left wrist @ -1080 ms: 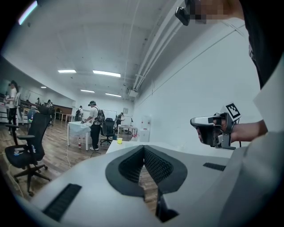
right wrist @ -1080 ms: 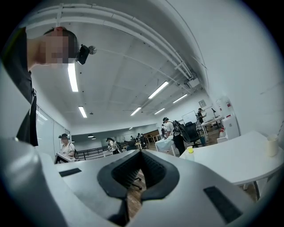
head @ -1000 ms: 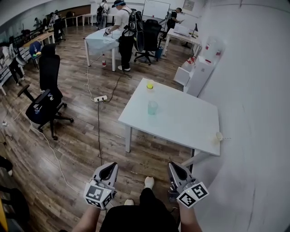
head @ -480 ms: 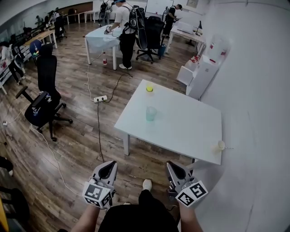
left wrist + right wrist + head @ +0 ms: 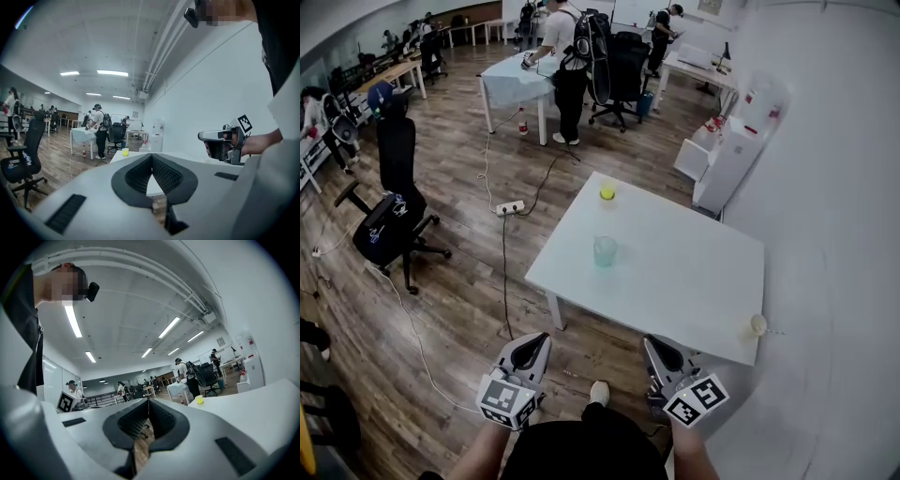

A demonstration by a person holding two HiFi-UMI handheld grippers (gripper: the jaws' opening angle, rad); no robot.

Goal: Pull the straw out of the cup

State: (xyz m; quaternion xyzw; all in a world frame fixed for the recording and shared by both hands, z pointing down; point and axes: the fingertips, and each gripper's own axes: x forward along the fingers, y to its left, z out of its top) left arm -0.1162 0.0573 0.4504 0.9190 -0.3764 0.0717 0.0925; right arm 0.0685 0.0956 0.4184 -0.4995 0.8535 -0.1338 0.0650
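Note:
A white table [image 5: 675,272] stands ahead of me. A translucent teal cup [image 5: 605,250] sits on its left half, a small yellow cup [image 5: 607,192] at the far left corner, and a pale cup [image 5: 757,324] at the near right edge with a thin straw-like line poking right. My left gripper [image 5: 532,345] and right gripper [image 5: 656,345] are low in front of my body, short of the table, both shut and empty. The left gripper view shows the shut jaws [image 5: 151,157], the yellow cup [image 5: 125,151] and the right gripper [image 5: 222,143]. The right gripper view shows the shut jaws [image 5: 148,401] and the yellow cup [image 5: 200,400].
A black office chair [image 5: 389,220] stands on the wood floor to the left. A power strip [image 5: 510,206] and cables run across the floor toward the table. People stand by a covered table [image 5: 516,80] at the back. A white cabinet [image 5: 727,159] and wall flank the right.
The table and its cups have slid lower and nearer in the head view as I step toward it. Both grippers stay shut in the same low position.

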